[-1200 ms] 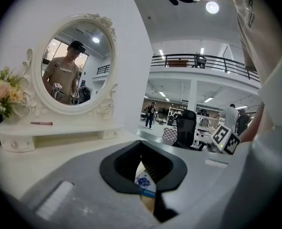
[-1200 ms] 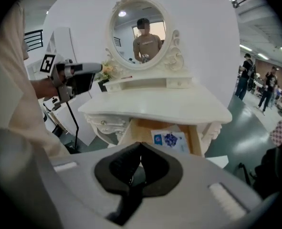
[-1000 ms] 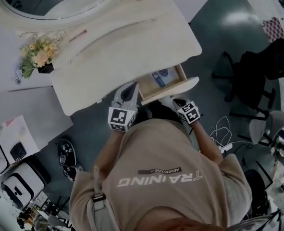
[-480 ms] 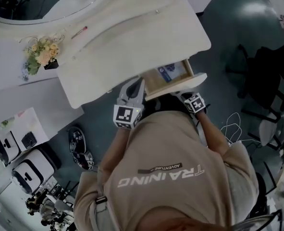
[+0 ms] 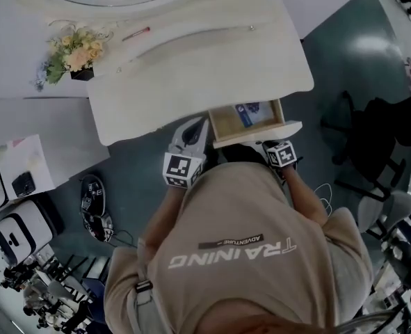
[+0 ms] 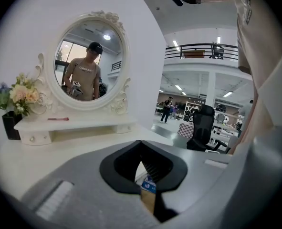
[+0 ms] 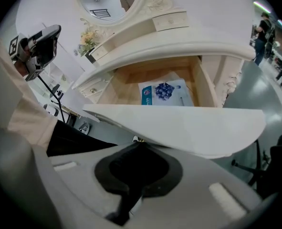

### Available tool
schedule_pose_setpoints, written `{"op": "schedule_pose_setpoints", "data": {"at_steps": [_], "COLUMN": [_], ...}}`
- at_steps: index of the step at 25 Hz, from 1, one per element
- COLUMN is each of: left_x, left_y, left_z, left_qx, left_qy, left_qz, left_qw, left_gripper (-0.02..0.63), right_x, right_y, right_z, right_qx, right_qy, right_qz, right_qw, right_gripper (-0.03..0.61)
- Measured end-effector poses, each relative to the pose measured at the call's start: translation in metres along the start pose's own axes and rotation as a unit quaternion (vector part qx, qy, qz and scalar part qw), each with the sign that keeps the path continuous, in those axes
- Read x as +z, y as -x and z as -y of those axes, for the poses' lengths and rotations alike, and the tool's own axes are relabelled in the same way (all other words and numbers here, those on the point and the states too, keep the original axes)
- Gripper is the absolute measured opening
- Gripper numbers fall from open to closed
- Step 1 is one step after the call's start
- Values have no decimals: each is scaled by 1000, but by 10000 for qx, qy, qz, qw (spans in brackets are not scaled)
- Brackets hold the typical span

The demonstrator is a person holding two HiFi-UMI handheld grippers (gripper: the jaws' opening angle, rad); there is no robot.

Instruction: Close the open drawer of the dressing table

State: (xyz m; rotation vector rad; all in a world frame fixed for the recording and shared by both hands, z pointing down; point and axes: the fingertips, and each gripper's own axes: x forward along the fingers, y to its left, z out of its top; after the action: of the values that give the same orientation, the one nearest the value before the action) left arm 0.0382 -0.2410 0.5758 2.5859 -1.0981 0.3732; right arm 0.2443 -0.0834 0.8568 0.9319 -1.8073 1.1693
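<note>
The white dressing table (image 5: 191,68) has its drawer (image 5: 227,122) pulled out, with a blue and white packet (image 5: 247,112) lying inside. In the right gripper view the packet (image 7: 165,92) shows in the wooden drawer behind the white front panel (image 7: 179,123). My right gripper (image 7: 138,142) is shut, its tips just under that panel's lower edge; in the head view the right gripper (image 5: 266,145) sits at the panel's right end. My left gripper (image 5: 201,125) is shut and empty beside the drawer's left corner. The left gripper (image 6: 141,142) faces across the tabletop.
An oval mirror (image 6: 90,61), a flower vase (image 5: 73,54) and a red stick (image 5: 135,33) are on the table's back shelf. Black office chairs (image 5: 372,138) and white cables (image 5: 323,190) are on the floor to the right. White cases (image 5: 14,228) and a black device (image 5: 94,200) lie left.
The head view has shifted, so the table sits further right in the picture. Both grippers stay at the drawer front, and the drawer looks about as far out as before.
</note>
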Motion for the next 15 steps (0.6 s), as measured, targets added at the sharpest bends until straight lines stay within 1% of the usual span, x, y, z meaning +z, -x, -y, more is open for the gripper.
{"op": "schedule_pose_setpoints", "data": {"at_steps": [5,8,15], "left_x": [1,4,7], "left_y": [13,16,19], "left_z": [-13,-20,-37], "left_qx": [165,247,403], "left_qy": [48,116,132], "left_qz": [159,208,259], "left_qw": [9997,9994,9988], "left_gripper": [7,8,8], "right_x": [3,12,35], "right_y": [-4,-7,-15], "right_z": [-8,-9,-8], "right_qx": [-23,-23,-6], "right_qy": [141,270,420], "right_qz": [-167,-226,-292], "right_qw": [9998,9994,9987], "right_gripper": [5,5,5]}}
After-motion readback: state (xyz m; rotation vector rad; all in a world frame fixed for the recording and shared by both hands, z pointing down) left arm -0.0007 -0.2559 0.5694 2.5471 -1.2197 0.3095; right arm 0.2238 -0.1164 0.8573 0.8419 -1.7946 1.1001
